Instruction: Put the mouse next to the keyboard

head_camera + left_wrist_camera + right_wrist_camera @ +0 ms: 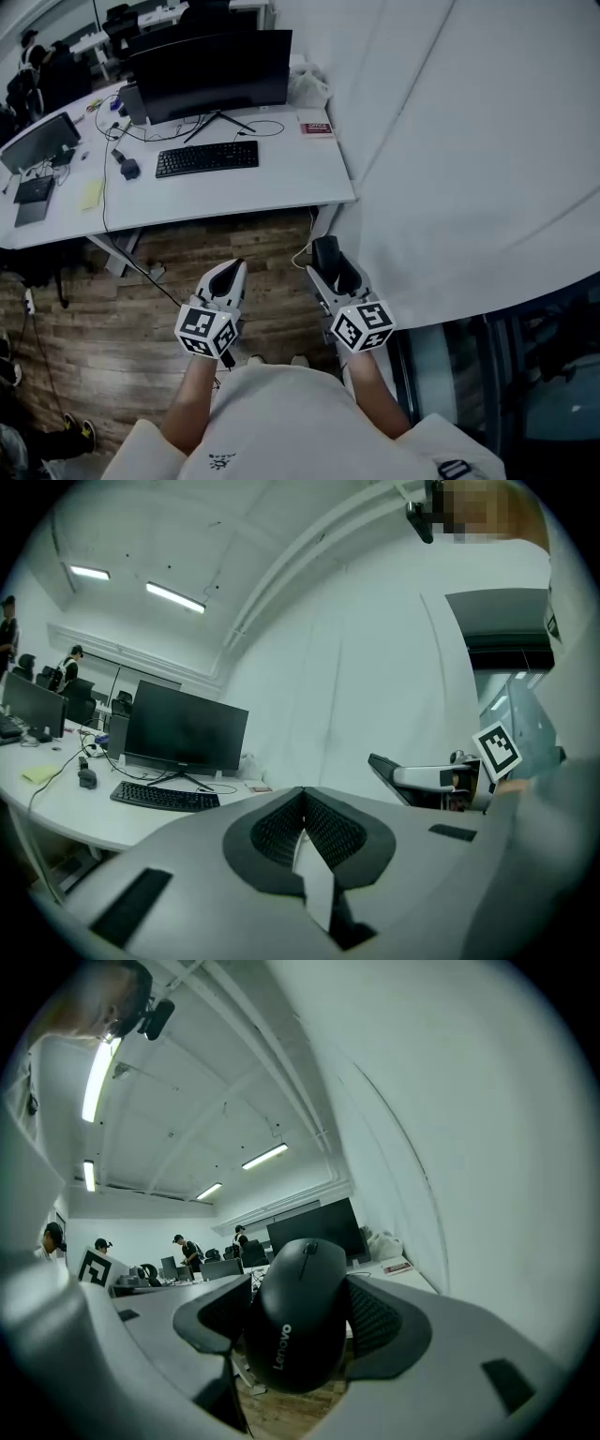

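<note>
We see a dim, gray picture from the head view, and the wood floor [103, 328] looks dark. In both gripper views, long ceiling lights [174, 597] glow bright from above. The white wall [469, 141] looks pale and soft, with no hard shadows. Both gripper views bend round at the edges and have black corners. Up close the mouse [298, 1312] looks very dark, and the far people [187, 1246] look small and fuzzy.

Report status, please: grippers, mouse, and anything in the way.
Left gripper shut, empty. Right gripper shut on mouse, short of desk. Keyboard ahead; nothing seen blocking the way.
</note>
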`<state>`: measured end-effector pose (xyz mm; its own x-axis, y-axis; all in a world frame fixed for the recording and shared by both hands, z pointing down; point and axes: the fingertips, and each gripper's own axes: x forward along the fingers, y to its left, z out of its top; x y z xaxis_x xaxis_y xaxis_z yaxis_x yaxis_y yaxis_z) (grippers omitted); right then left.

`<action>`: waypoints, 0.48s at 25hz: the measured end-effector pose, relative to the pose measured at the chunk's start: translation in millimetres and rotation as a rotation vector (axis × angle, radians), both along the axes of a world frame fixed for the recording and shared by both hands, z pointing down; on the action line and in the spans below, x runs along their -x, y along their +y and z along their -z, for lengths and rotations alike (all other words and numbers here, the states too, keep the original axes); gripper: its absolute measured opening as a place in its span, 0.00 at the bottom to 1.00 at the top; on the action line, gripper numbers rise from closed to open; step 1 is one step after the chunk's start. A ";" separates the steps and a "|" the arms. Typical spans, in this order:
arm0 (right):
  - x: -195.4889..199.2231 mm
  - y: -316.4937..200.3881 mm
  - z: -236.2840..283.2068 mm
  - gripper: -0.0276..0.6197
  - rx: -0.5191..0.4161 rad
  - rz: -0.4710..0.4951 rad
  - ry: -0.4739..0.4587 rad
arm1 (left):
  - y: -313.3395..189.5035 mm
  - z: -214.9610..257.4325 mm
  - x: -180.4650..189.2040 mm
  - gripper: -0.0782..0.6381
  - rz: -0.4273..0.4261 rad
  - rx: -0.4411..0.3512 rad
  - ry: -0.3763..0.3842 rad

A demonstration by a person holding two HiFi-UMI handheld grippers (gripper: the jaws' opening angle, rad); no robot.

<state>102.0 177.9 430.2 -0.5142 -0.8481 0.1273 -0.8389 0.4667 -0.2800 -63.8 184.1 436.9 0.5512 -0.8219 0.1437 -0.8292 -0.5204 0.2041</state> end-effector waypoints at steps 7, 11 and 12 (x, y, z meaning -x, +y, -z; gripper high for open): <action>6.3 1.5 -3.2 0.54 0.004 -0.013 0.004 | 0.7 1.7 6.6 0.12 -0.012 -0.009 0.001; 12.7 4.5 -5.1 0.54 0.009 -0.019 0.005 | 3.6 3.8 13.7 0.12 -0.018 -0.016 0.000; 14.4 5.6 -5.3 0.54 0.008 -0.019 0.006 | 4.6 3.7 15.8 0.12 -0.019 -0.017 0.001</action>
<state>87.5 183.5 435.5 -0.4971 -0.8568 0.1372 -0.8494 0.4482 -0.2786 -79.6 188.7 433.2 0.5668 -0.8136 0.1294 -0.8189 -0.5394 0.1961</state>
